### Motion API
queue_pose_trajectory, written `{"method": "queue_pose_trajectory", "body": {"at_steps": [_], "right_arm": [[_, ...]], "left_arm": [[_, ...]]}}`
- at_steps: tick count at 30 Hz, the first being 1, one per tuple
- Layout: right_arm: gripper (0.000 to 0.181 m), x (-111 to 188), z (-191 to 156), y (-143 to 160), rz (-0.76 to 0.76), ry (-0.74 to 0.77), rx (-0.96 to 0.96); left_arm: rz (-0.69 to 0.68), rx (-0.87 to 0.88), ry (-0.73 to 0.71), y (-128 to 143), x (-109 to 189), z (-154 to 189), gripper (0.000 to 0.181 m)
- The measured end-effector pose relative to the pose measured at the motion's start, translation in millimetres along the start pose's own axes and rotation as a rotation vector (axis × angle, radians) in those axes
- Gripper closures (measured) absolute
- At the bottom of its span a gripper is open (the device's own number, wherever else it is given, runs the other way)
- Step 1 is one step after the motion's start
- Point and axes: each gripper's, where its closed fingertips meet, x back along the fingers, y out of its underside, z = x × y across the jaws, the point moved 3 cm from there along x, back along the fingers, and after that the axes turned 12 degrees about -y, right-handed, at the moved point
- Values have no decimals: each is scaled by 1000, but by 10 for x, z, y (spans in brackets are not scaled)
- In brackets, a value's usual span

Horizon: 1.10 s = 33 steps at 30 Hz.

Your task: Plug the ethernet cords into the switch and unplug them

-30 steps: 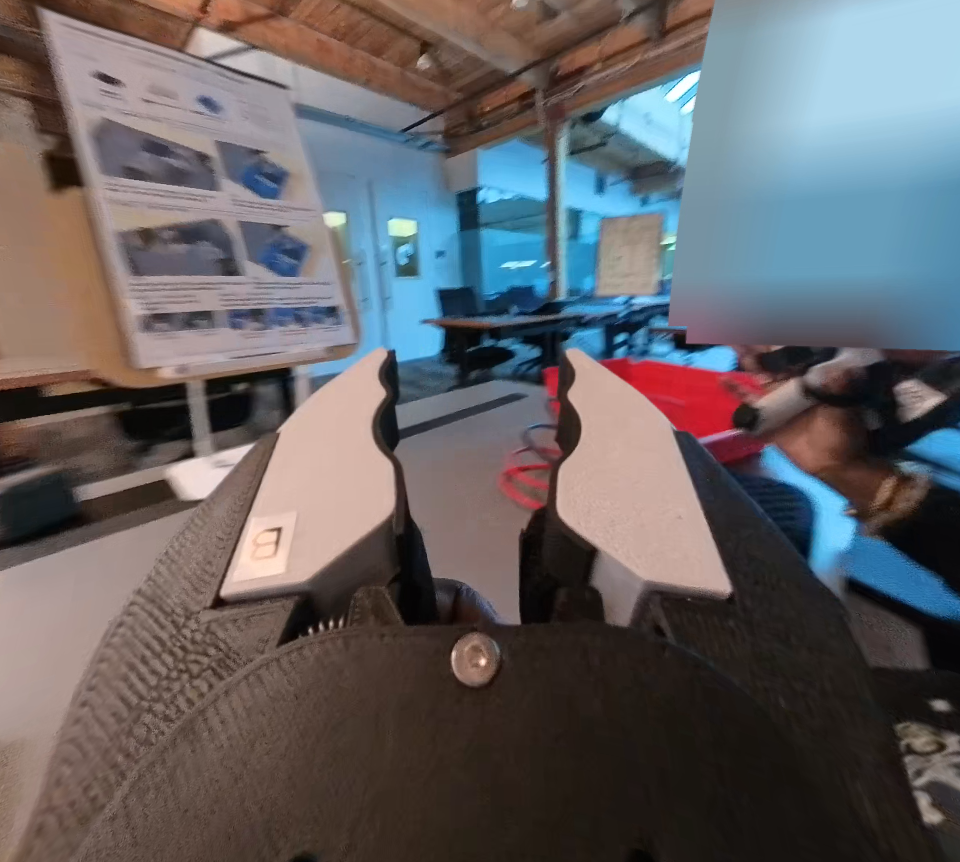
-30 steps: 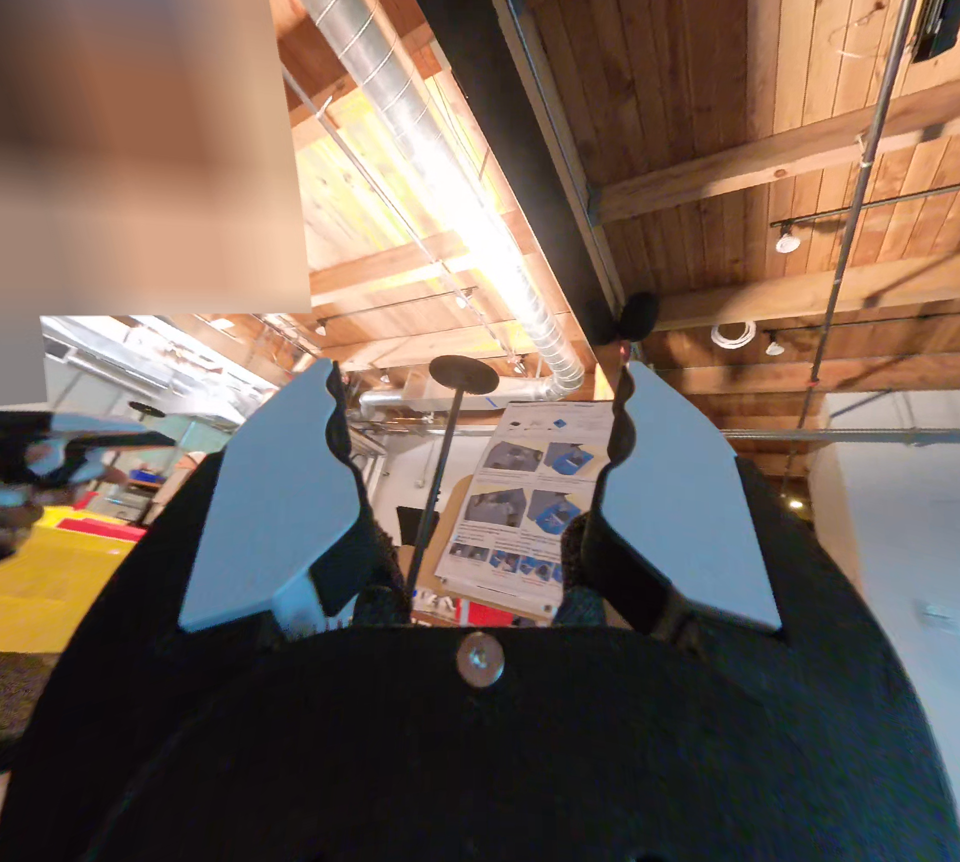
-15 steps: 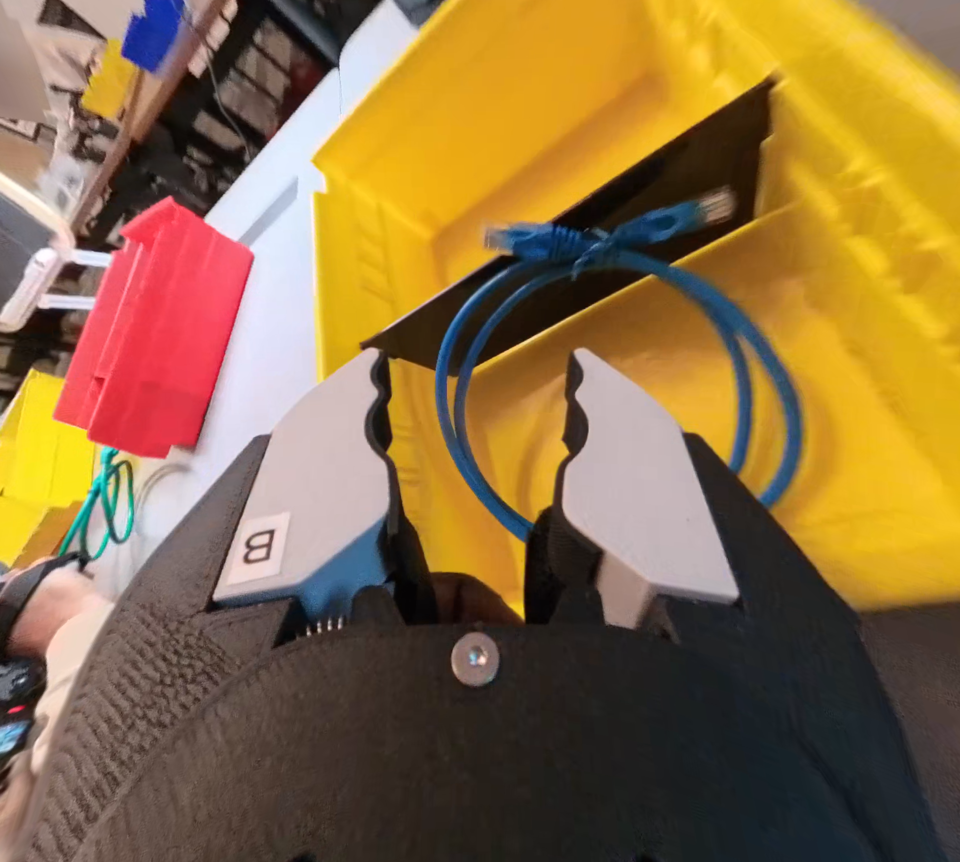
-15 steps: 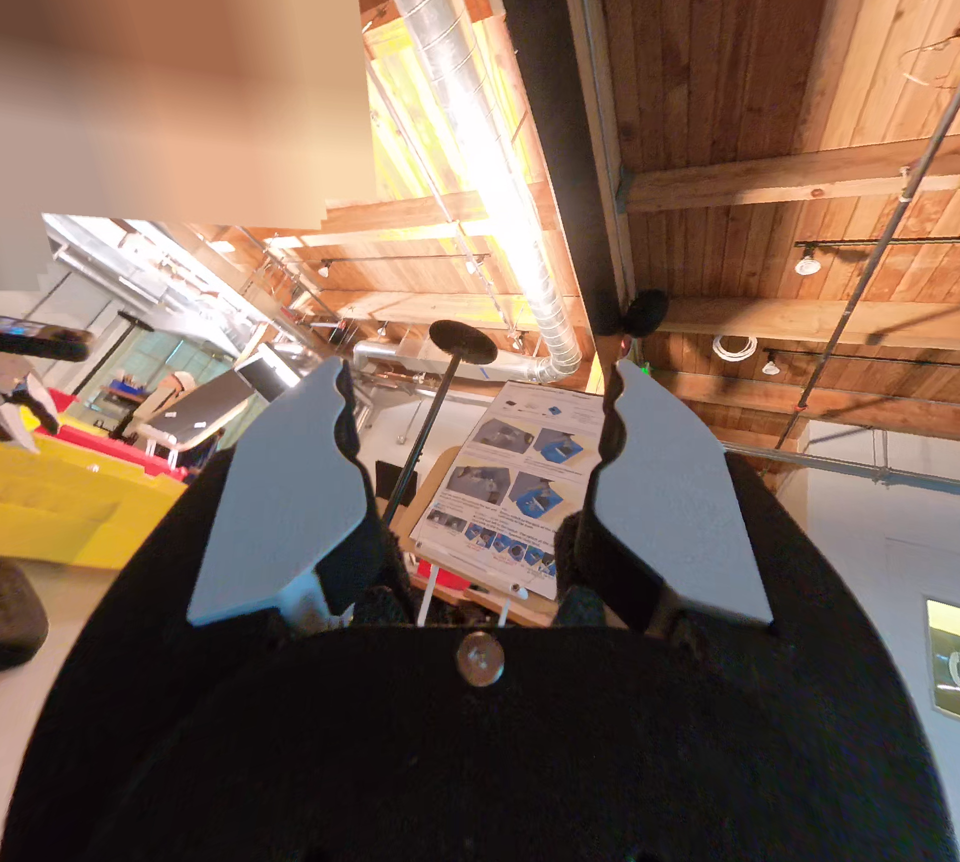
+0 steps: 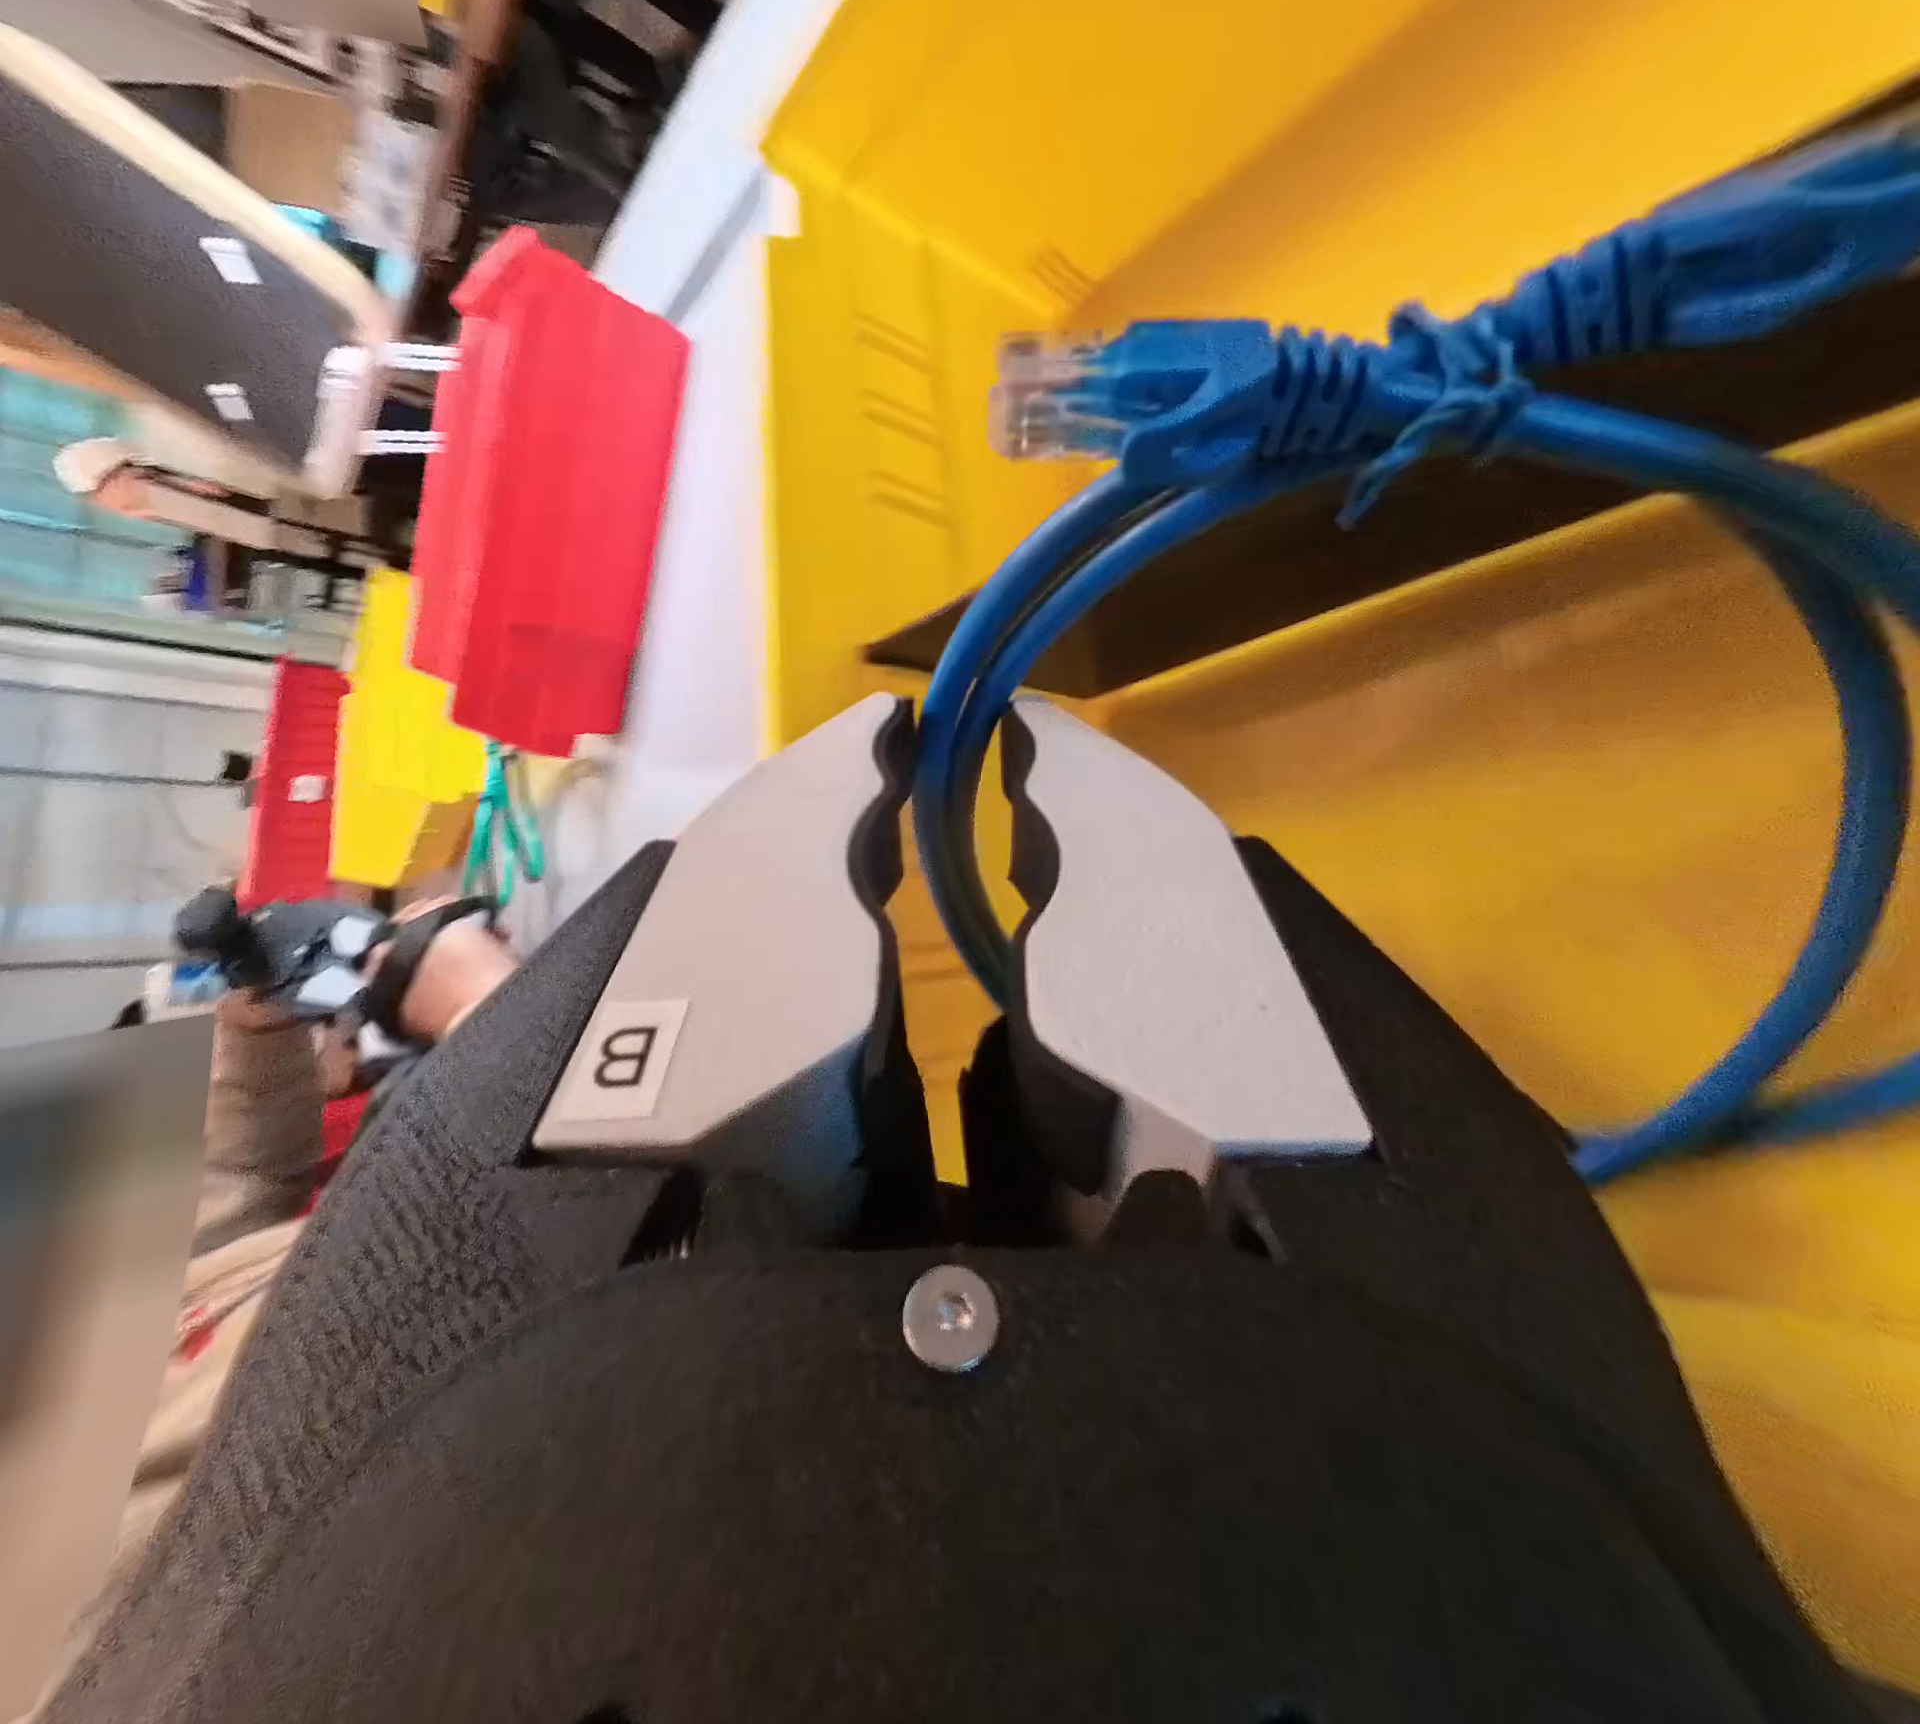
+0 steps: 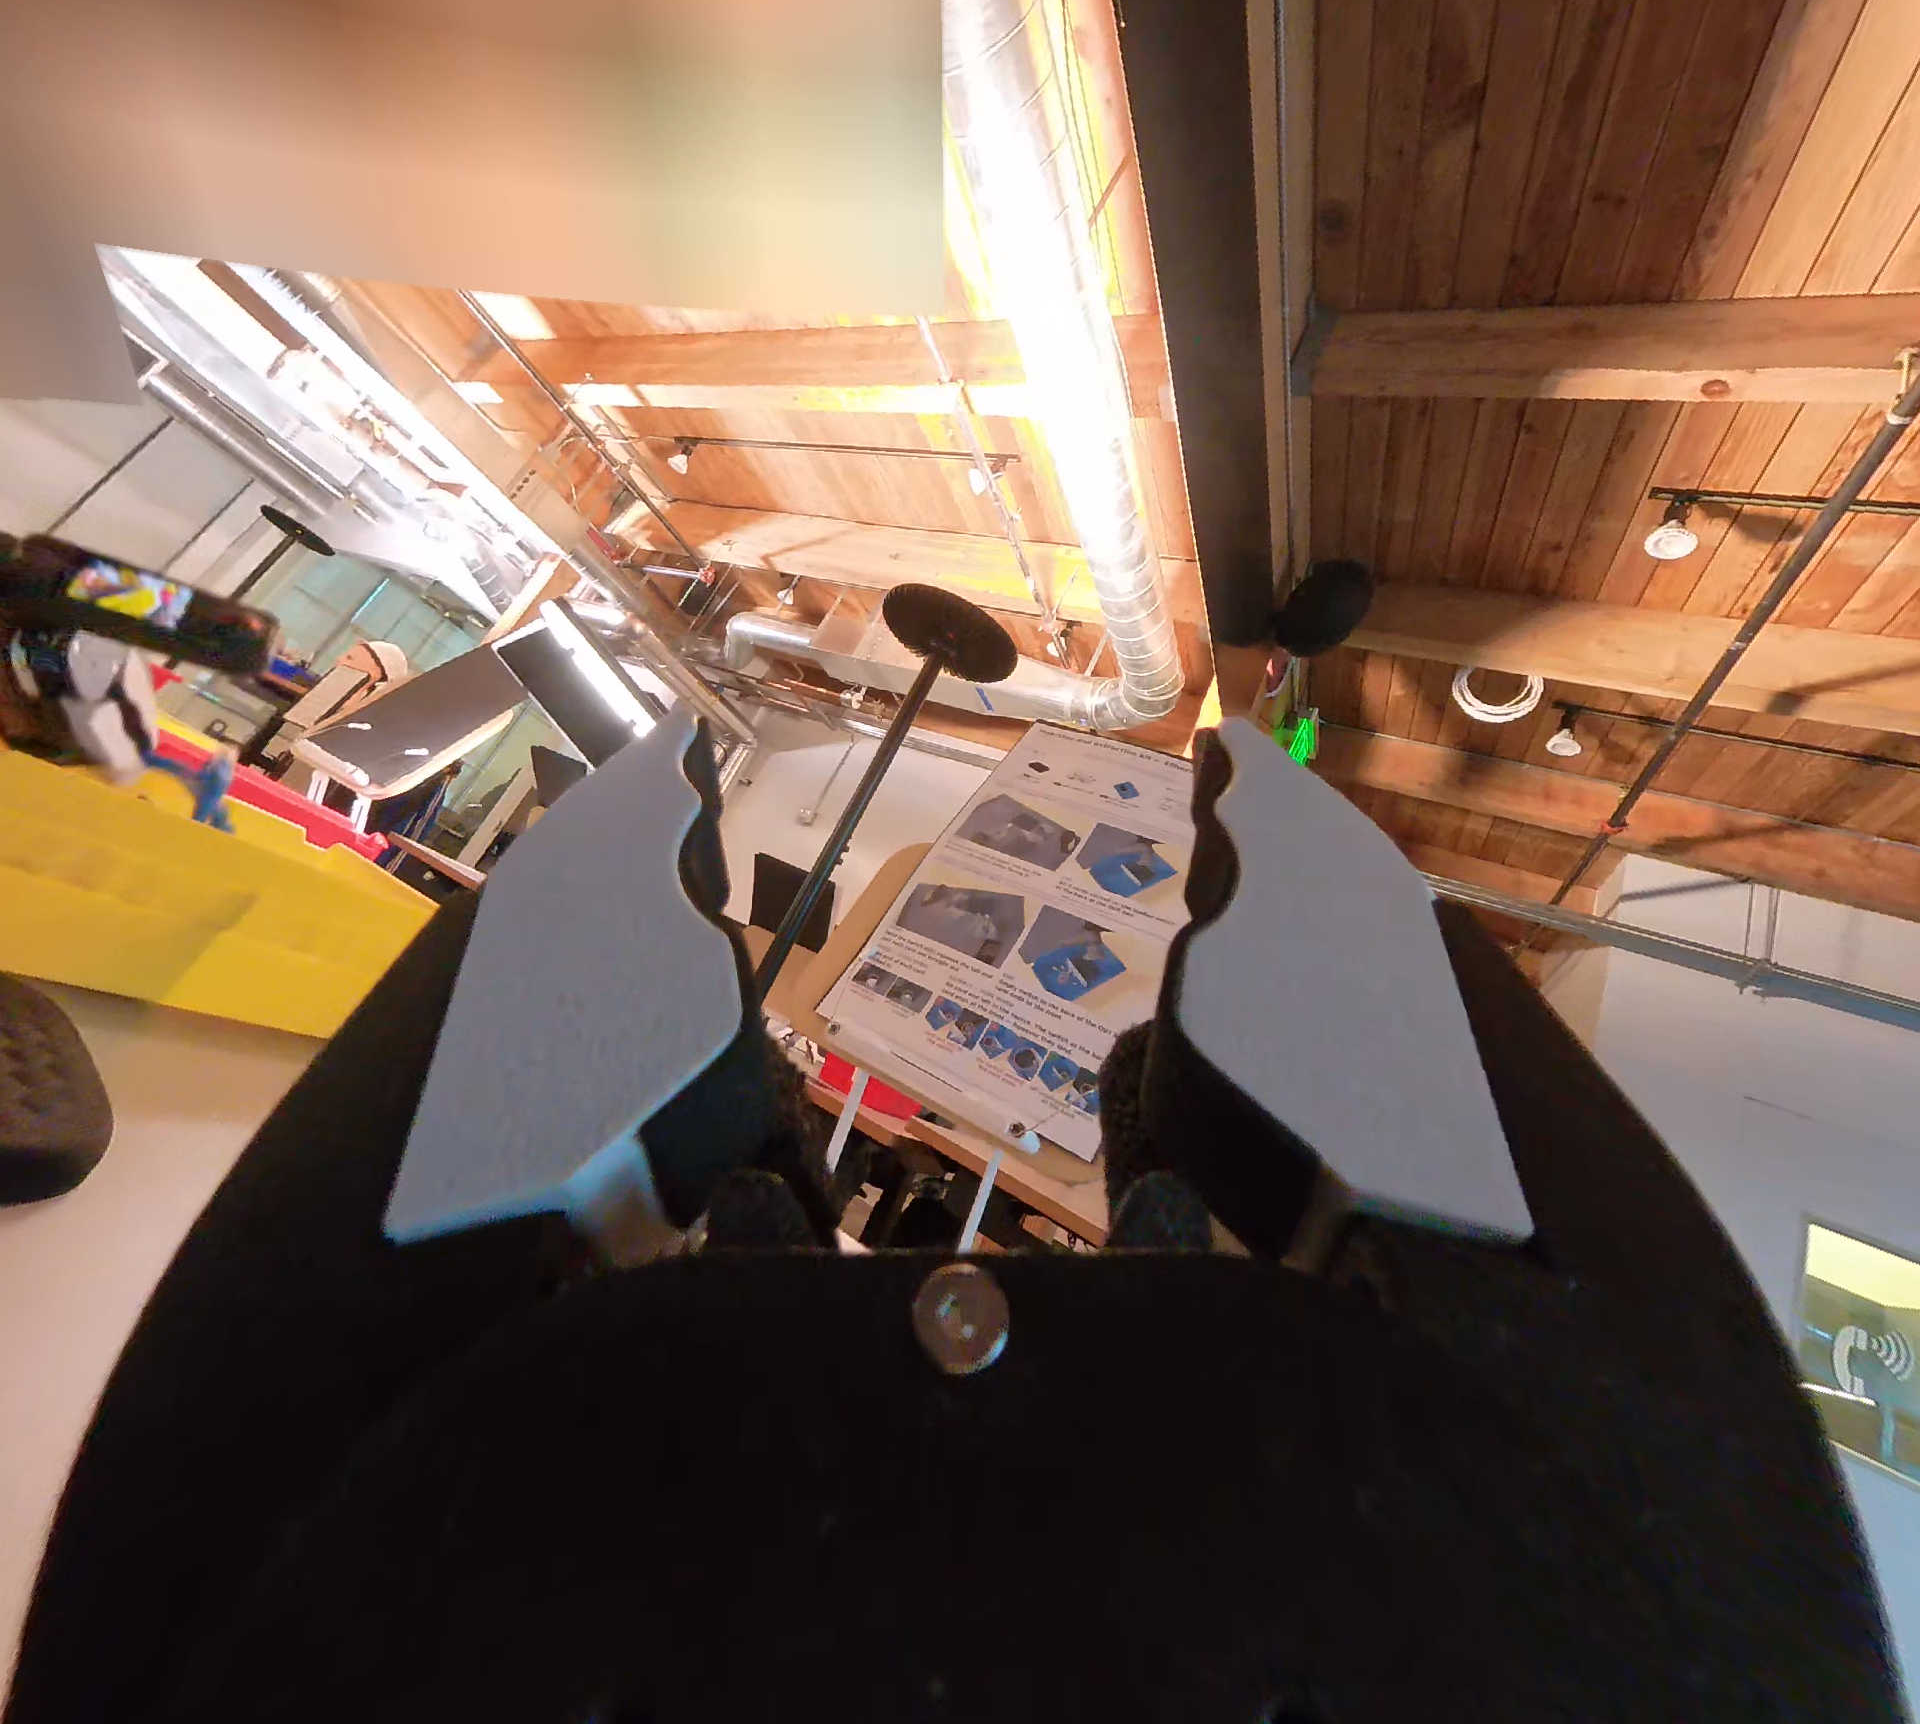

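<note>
While right views ceiling [image 6: 1558,116] — left views blue cord [image 5: 1860,791].

Blue ethernet cord [image 5: 1455,417], yellow bin [image 5: 1351,116], red bin [image 5: 540,511], grey fingers [image 5: 769,947], brown plank ceiling [image 6: 1558,168]

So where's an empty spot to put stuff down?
The yellow bin is bare beyond its black divider. A strip of white table runs between it and the red bin. Crowded on the divider's near side: the blue cable coil and left gripper.
</note>
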Motion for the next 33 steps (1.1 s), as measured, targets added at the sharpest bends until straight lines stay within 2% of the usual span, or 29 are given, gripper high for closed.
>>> {"method": "queue_pose_trajectory", "body": {"at_steps": [4,6,10,13,17,20,24,28,33], "right_arm": [[97,-26,-53,38,-27,-23,6],[99,-48,-93,62,-53,-39,24],[102,-128,-245,113,-118,-101,91],[104,-225,-427,144,-163,-172,133],[107,-366,-704,128,-180,-260,166],[108,-439,-983,170,-221,-352,282],[113,-464,-1354,357,-325,-490,466],[123,-502,-1589,434,-367,-552,579],[137,-522,-1666,463,-381,-570,603]], "left_arm": [[135,183,-220,-157,481,-504,173],[248,283,-315,-285,794,-711,174],[534,400,-386,-676,1476,-782,175],[677,396,-342,-988,1880,-501,175],[821,323,-199,-1400,2315,155,175],[879,225,-52,-1621,2577,780,175],[918,114,149,-1773,2841,1490,174],[923,25,250,-1823,2978,1831,175],[924,-2,306,-1809,3025,1971,175]]}}
